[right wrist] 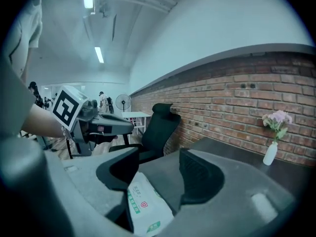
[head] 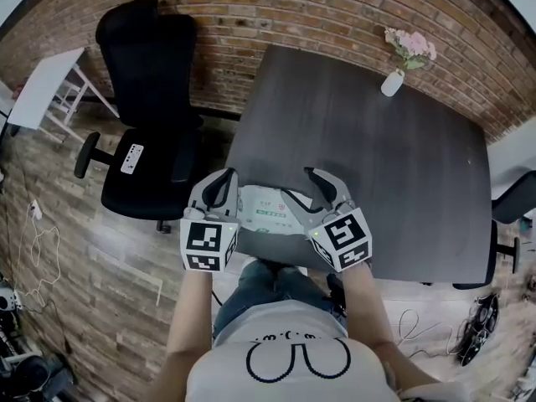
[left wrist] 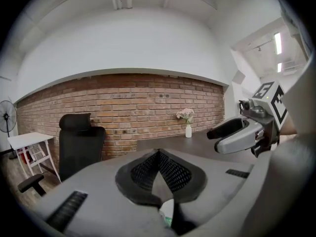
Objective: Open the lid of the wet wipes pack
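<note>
Seen from above, a person stands at the near edge of a dark table [head: 377,182], holding a gripper in each hand. A white wet wipes pack [head: 270,208] with green print lies flat at that near edge, directly in front of the person and between the two grippers.

The left gripper [left wrist: 158,154] is at the pack's left end. Its jaws are closed with the tips touching, and a thin sliver of the white and green pack shows low between them, apparently pinched there.

The right gripper [right wrist: 158,157] is at the pack's right end. Its jaws stand apart. The pack lies in the gap between them, close against the jaw nearer the person's middle and clear of the other jaw. The lid's state cannot be made out in any view.

At the far edge of the table, well apart from the pack, stands a small white vase [head: 392,83] holding pale pink flowers [head: 410,47]. A black office chair [head: 146,99] sits on the wooden floor to the left of the table. A red brick wall [head: 335,11] runs behind both.
</note>
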Demonstrator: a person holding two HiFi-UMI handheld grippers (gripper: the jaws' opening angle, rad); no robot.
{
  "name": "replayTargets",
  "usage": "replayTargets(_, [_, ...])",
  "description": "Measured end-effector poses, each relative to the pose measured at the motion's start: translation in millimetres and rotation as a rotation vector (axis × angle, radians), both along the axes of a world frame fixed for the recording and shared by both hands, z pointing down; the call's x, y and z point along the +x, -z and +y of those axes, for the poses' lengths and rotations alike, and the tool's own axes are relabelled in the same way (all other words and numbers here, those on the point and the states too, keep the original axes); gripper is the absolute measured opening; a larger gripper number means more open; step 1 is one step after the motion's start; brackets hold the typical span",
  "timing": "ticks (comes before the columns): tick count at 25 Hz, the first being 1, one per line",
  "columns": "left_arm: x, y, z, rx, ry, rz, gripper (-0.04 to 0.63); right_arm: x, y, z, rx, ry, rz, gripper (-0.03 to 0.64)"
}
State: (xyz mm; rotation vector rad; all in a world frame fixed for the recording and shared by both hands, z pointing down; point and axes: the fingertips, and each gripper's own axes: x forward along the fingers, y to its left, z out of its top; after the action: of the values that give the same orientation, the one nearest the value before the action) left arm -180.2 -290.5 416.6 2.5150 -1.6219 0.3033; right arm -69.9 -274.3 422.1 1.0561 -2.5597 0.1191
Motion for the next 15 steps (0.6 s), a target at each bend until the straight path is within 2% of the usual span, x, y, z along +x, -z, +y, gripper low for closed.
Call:
replayTargets(9, [-6,-63,9,-0.163,-0.014,0.029,-0.002,-19,-76,25,-0.169,0.053,0.086,0.247])
replayTargets(15, [-5,-110,24,-0.272,-0.021,0.039,-0.002,-31,-122,41,-0.24,0.099,0.149,0.247])
